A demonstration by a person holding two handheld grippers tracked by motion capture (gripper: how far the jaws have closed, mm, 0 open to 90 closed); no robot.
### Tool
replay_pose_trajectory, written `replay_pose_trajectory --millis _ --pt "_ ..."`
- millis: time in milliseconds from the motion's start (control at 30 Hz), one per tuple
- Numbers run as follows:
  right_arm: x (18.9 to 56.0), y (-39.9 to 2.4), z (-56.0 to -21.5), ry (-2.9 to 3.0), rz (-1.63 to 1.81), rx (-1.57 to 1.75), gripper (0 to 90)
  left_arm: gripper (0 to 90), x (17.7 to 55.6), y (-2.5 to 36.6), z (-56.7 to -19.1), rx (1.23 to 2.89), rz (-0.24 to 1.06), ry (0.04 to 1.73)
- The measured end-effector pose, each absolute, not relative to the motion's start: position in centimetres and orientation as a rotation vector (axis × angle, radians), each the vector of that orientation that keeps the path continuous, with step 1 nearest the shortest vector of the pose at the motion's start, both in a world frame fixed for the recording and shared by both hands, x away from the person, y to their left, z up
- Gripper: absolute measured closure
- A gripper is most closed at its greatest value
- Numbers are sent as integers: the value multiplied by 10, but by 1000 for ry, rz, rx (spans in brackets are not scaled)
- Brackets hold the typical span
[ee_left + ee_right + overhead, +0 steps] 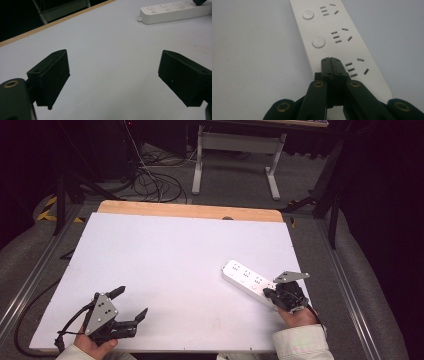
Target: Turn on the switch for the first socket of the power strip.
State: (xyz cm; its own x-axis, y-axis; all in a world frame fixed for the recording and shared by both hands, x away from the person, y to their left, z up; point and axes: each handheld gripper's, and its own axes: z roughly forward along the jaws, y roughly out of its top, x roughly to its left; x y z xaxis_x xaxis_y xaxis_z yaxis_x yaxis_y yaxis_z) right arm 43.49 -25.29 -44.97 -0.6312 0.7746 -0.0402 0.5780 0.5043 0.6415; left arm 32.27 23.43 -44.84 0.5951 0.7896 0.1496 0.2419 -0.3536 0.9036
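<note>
A person sits at the near edge of a white table (pixel 165 270) and holds a two-jaw gripper in each hand. A white power strip (pixel 248 281) lies on the right half of the table. Its long axis runs diagonally, from a far-left end toward a near-right end that lies under the right-hand tool.

The right gripper (pixel 278 296) sits over that near-right end. In the right gripper view its jaws are pressed together with nothing between them, and their joined tip (pixel 330 60) rests on or just above the top face of the strip (pixel 337 37), where the nearest round switch would be, just left of the nearest set of socket slots. Whether the tip actually touches the surface is hard to tell. Two more round switch buttons sit farther along the strip, each with its own set of slots to its right.

The left gripper (pixel 131 305) rests at the near-left corner of the table, well apart from the strip. Its jaws stand wide apart and hold nothing. In the left gripper view the strip (pixel 175 12) appears far off to the right.

The right hand is much the nearer, so a press on the strip seems to fall to it.
</note>
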Motion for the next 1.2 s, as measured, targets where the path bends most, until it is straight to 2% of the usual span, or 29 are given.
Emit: replay_pose_trajectory --millis 1200 --pt "436 -255 -452 2429 875 1171 900 109 322 234 -448 1887 743 825"
